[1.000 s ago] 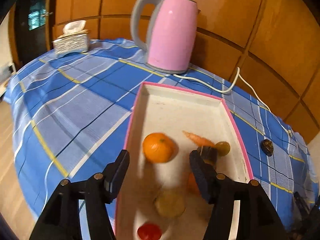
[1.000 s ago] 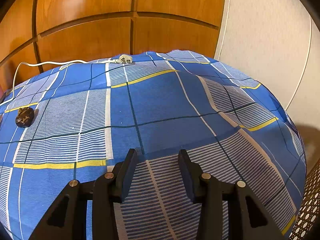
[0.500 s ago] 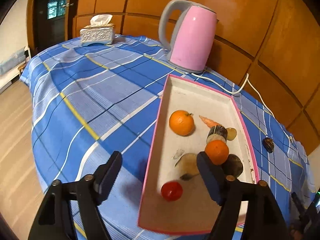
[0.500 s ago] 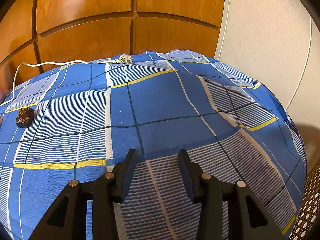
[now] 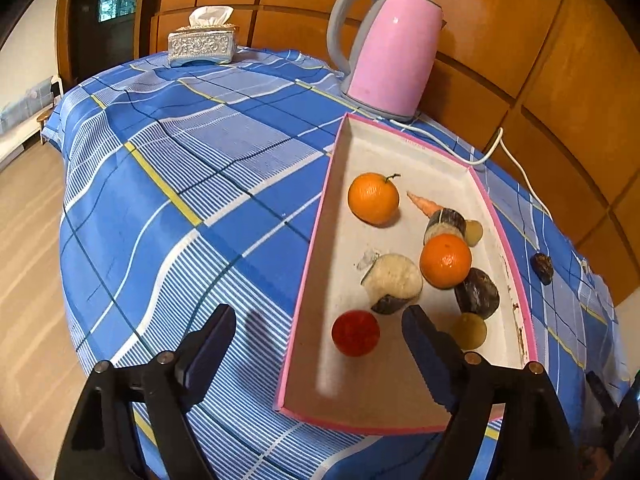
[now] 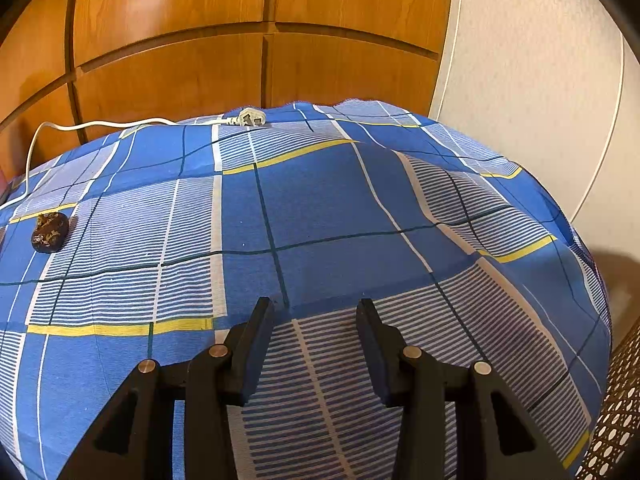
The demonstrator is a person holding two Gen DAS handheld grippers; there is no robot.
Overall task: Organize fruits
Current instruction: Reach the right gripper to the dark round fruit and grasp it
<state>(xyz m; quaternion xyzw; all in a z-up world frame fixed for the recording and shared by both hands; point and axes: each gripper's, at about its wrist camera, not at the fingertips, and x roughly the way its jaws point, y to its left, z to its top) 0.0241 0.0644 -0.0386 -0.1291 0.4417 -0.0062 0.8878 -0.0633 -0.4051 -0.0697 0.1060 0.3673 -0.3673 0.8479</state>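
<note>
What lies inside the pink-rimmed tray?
Inside the tray: two oranges, a red fruit, a carrot partly hidden, and several brownish pieces; one is half covered by the hand-held gripper.

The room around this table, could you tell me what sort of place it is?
Probably a home dining or living room: a pink electric kettle, a tissue box and a checked tablecloth sit before wood-panelled walls.

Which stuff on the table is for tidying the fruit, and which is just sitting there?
For the job:
pink tray
two oranges
red fruit
carrot
dark lump on the cloth, outside the tray
left claw, open and empty

Just sitting there:
pink kettle
tissue box
white plug
</note>
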